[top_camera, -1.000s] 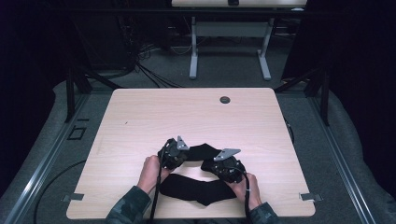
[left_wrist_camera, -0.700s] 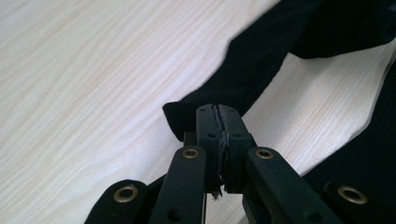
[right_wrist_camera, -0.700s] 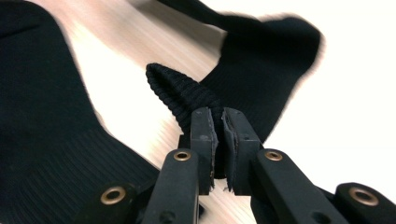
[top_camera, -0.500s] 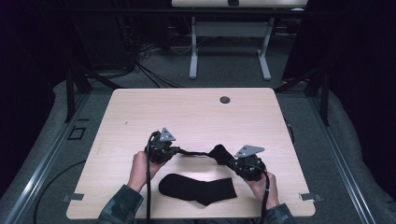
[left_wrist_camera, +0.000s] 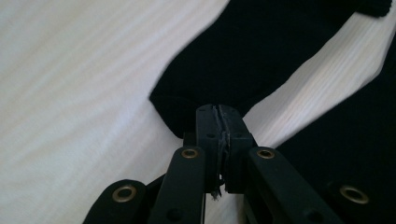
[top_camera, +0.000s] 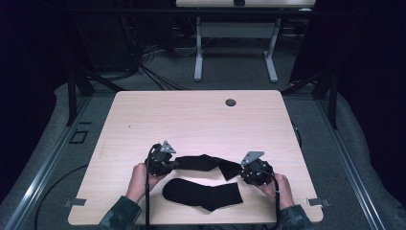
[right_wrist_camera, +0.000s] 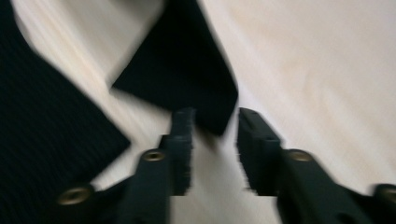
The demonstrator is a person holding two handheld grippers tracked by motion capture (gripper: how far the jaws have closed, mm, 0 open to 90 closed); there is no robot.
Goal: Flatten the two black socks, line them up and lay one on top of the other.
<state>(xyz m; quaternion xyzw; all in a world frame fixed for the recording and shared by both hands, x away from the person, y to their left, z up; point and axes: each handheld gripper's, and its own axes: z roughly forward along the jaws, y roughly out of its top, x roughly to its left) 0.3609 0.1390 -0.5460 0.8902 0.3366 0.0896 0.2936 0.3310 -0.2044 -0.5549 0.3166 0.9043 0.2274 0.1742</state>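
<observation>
left gripper (top_camera: pixel 173 163) clenched on upper sock (top_camera: pixel 203 163) toe | right gripper (top_camera: pixel 245 171) now released, cuff dropped | upper sock flat beside lower sock (top_camera: pixel 201 194) | pairing likely next

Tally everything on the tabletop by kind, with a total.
Black fabric socks: 2, far sock and near sock
Handheld black two-jaw grippers: 2, left gripper and right gripper
Dark round grommet in the light wooden table: 1
Total: 5
</observation>
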